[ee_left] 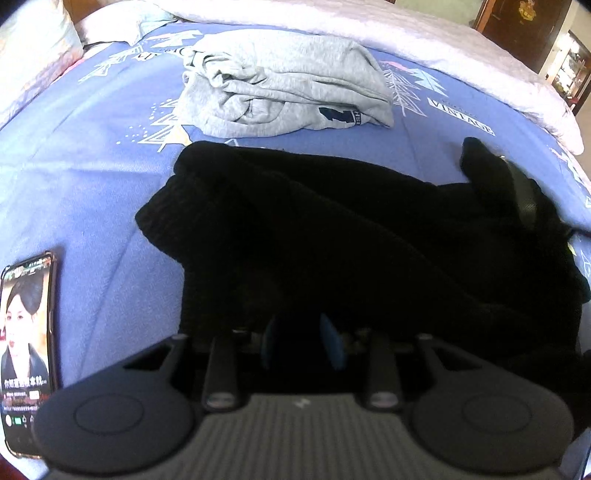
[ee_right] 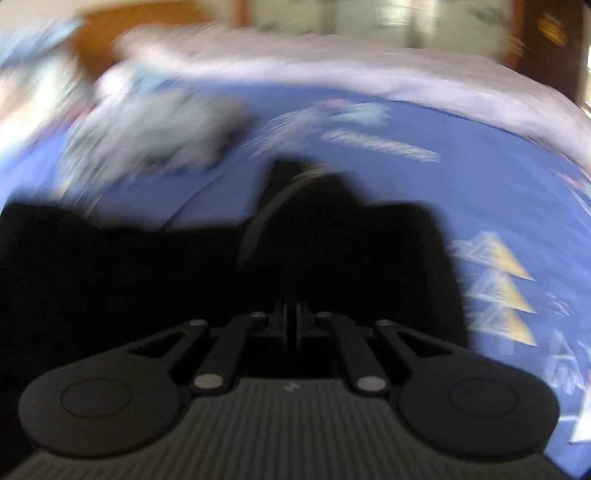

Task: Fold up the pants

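Black pants [ee_left: 332, 229] lie bunched across the blue bed sheet [ee_left: 92, 166]. My left gripper [ee_left: 303, 339] points down into their near edge. Its blue pads [ee_left: 334, 345] stand a little apart, shut on a fold of the black cloth. At the right a peak of the pants with a grey band [ee_left: 524, 195] stands up off the sheet. The right wrist view is blurred. In it my right gripper [ee_right: 291, 317] has its fingers pressed together, shut on the black pants [ee_right: 110, 266], whose grey band [ee_right: 258, 221] rises just ahead of the tips.
A folded grey garment [ee_left: 280, 85] lies farther back on the bed, blurred in the right wrist view [ee_right: 147, 136]. A phone [ee_left: 27, 350] with a lit screen lies at the near left. A white quilt [ee_left: 406, 33] is heaped along the far edge, with pillows at the far left.
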`<state>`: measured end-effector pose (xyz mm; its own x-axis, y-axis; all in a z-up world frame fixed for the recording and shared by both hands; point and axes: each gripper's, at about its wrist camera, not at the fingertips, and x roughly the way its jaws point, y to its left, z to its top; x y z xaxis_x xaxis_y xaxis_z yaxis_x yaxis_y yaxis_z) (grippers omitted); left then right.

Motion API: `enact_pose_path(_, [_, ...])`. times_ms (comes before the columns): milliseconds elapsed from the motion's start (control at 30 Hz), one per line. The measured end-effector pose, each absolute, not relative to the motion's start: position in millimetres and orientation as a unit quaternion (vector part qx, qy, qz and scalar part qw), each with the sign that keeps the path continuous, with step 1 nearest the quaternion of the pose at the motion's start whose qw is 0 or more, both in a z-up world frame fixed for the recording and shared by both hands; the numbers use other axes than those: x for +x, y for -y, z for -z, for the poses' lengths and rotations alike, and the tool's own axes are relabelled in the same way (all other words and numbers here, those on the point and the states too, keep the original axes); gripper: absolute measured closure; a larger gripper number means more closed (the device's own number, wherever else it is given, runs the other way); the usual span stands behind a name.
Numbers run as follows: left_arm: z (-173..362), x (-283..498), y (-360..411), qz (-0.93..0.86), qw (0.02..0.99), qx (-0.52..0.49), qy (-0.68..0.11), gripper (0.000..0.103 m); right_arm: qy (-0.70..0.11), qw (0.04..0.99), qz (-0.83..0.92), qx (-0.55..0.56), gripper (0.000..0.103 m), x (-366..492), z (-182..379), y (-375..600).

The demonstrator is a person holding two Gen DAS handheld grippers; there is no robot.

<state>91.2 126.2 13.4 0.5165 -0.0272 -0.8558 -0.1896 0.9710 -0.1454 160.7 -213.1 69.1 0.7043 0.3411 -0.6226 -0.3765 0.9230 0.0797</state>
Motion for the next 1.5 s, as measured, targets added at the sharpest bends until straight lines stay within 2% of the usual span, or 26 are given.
enact_pose_path(133, [-12,96,-120,-0.051,0.864,-0.109,-0.489,0.072,-0.253,0.959,-0.033,0.124,0.096,192,-119,330])
enact_pose_path(200, [-11,96,-117,-0.051,0.864,-0.106,-0.489,0.072,-0.238,0.947,0.091,0.194,0.095,198,-118,397])
enact_pose_path(233, [-11,95,-117,-0.05,0.864,-0.104,-0.489,0.072,-0.247,0.933,0.134,0.226,0.087,199,-108,424])
enact_pose_path(333, [-14,92,-117,-0.046,0.866,-0.104,-0.488,0.07,-0.294,0.882,0.255,0.264,0.038,178,-68,479])
enact_pose_path(433, [-22,85,-117,-0.045,0.87,-0.095,-0.481,0.067,-0.281,0.867,0.261,0.318,0.039,127,-46,505])
enact_pose_path(533, [-34,70,-119,-0.037,0.876,-0.086,-0.474,0.066,-0.245,0.865,0.238,0.366,0.045,71,-43,526])
enact_pose_path(700, [-53,28,-128,-0.028,0.887,-0.076,-0.454,0.058,-0.225,0.854,0.21,0.42,0.043,0,-39,533])
enact_pose_path(800, [-53,8,-142,-0.037,0.884,-0.094,-0.457,0.055,-0.235,0.862,0.154,0.422,0.043,-35,-36,515])
enact_pose_path(1000, [-33,-16,-182,-0.047,0.857,-0.188,-0.477,0.05,-0.293,0.869,0.009,0.398,0.043,-45,-32,443])
enact_pose_path(1167, [-18,-12,-189,-0.02,0.842,-0.239,-0.483,0.035,-0.322,0.87,-0.036,0.372,0.043,-26,-33,390])
enact_pose_path(1300, [-1,3,-186,0.009,0.817,-0.302,-0.492,0.01,-0.319,0.871,-0.016,0.375,0.043,-29,-39,390])
enact_pose_path(1333, [-2,4,-183,0.014,0.818,-0.307,-0.487,0.014,-0.315,0.871,-0.01,0.378,0.043,-39,-40,394])
enact_pose_path(1367, [-1,7,-177,0.026,0.816,-0.307,-0.489,0.023,-0.312,0.87,-0.006,0.382,0.043,-47,-39,397])
enact_pose_path(1400, [-2,9,-171,0.033,0.815,-0.299,-0.495,0.063,-0.311,0.867,-0.006,0.389,0.042,-51,-38,399])
enact_pose_path(1467, [-3,15,-162,0.032,0.813,-0.28,-0.509,0.076,-0.326,0.854,-0.017,0.406,0.042,-59,-30,398])
enact_pose_path(1500, [-10,18,-162,0.032,0.817,-0.273,-0.507,0.09,-0.34,0.848,-0.027,0.406,0.042,-66,-25,395])
